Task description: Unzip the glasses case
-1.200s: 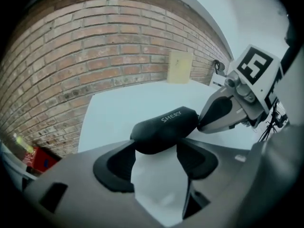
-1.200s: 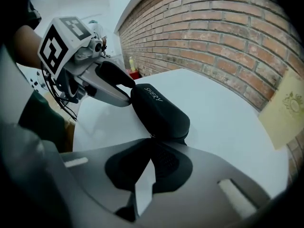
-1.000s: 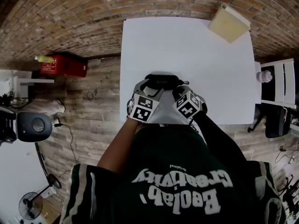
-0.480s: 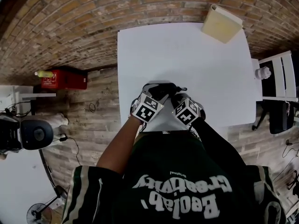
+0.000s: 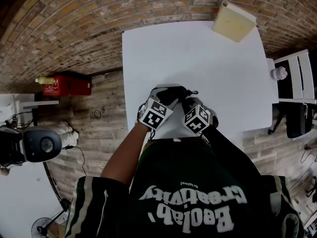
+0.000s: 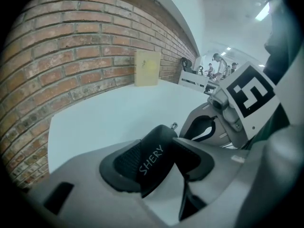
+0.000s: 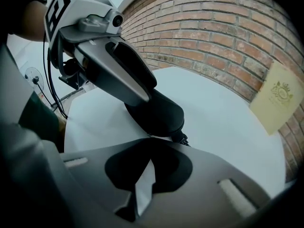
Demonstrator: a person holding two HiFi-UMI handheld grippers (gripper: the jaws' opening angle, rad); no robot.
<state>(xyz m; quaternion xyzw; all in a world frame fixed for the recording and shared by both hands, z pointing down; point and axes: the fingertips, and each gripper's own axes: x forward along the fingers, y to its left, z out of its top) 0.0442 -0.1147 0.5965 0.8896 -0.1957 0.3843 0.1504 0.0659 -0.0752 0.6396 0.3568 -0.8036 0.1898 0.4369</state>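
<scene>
The black glasses case (image 5: pixel 173 91) lies near the front edge of the white table (image 5: pixel 198 53). My left gripper (image 5: pixel 162 101) grips its left end. In the left gripper view the case (image 6: pixel 153 156), with pale lettering on it, sits squeezed between the two pads (image 6: pixel 122 164). These jaws have just been closing, with the case between them. My right gripper (image 5: pixel 191 104) is shut at the case's right end. In the right gripper view its tips (image 7: pixel 148 144) meet just short of the case (image 7: pixel 159 113). The zipper pull (image 7: pixel 180 137) lies beside them, and nothing shows between the pads.
A tan book (image 5: pixel 234 21) lies at the table's far right corner, by the brick wall. A white chair (image 5: pixel 292 83) stands to the right of the table. A red box (image 5: pixel 67 83) sits on the floor to the left. My body is close to the table's front edge.
My left gripper has moved right onto the case's left end, and its jaws have narrowed round it. The right gripper has stayed in place, still shut.
</scene>
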